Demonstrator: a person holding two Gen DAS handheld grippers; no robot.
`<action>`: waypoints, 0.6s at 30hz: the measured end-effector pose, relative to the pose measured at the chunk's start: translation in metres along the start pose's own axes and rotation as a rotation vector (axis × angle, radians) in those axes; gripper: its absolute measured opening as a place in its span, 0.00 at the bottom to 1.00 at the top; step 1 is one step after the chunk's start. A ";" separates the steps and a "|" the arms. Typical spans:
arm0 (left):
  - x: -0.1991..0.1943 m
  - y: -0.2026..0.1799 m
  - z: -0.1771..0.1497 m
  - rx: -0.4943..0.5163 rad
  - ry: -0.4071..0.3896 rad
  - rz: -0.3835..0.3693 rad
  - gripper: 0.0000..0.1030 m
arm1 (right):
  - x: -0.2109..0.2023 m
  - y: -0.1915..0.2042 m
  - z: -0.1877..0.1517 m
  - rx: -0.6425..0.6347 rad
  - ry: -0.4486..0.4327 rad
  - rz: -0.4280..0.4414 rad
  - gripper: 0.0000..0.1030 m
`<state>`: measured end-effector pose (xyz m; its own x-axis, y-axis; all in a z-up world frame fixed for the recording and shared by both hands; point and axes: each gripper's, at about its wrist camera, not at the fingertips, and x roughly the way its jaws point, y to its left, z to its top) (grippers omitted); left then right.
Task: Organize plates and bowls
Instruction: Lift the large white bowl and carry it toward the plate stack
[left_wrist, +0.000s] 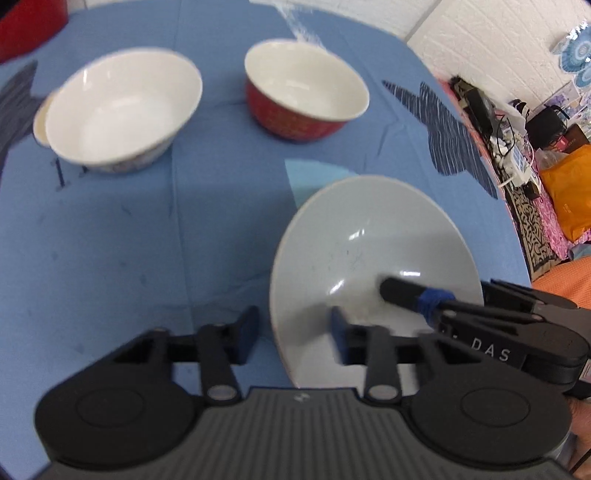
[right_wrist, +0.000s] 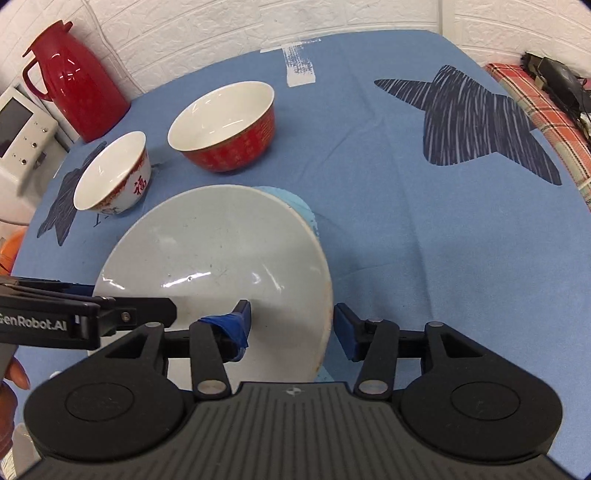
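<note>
While the two bowls stand apart and unstacked at the far side of the blue tablecloth (right_wrist: 369, 206), the sorting looks to me barely begun. The red bowl (right_wrist: 225, 127) sits alone, upright and empty. The white bowl with red characters (right_wrist: 114, 175) leans beside it, near but not touching; in the left wrist view something pale peeks from behind it, too blurred to name. Nothing is nested in anything yet.

The pale grey plate (right_wrist: 218, 266) lies nearest, over a light blue patch on the cloth, and both tools work on it. The left gripper (left_wrist: 293, 330) stands spread, straddling the plate's near-left rim with one finger outside and one over the dish; I cannot tell whether either touches. The right gripper (right_wrist: 291, 328) is likewise spread across the right rim, one finger inside, the other just outside the edge, not yet pinching. A red thermos (right_wrist: 74, 77) waits by the wall.
</note>
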<state>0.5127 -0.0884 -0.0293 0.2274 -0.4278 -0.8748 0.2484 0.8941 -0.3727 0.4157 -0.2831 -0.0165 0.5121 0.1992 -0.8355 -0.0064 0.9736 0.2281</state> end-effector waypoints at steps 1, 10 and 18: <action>0.001 0.002 0.000 -0.016 0.008 -0.019 0.23 | 0.000 0.000 0.000 0.004 -0.004 0.009 0.30; -0.008 -0.009 -0.024 -0.002 0.023 -0.020 0.17 | -0.005 -0.004 -0.011 0.020 -0.060 0.056 0.14; -0.039 -0.049 -0.091 0.090 -0.023 -0.023 0.17 | -0.046 0.002 -0.059 0.016 -0.114 0.025 0.15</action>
<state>0.4064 -0.1033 -0.0051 0.2416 -0.4523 -0.8585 0.3369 0.8688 -0.3629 0.3417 -0.2841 -0.0072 0.6061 0.2084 -0.7676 -0.0072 0.9665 0.2567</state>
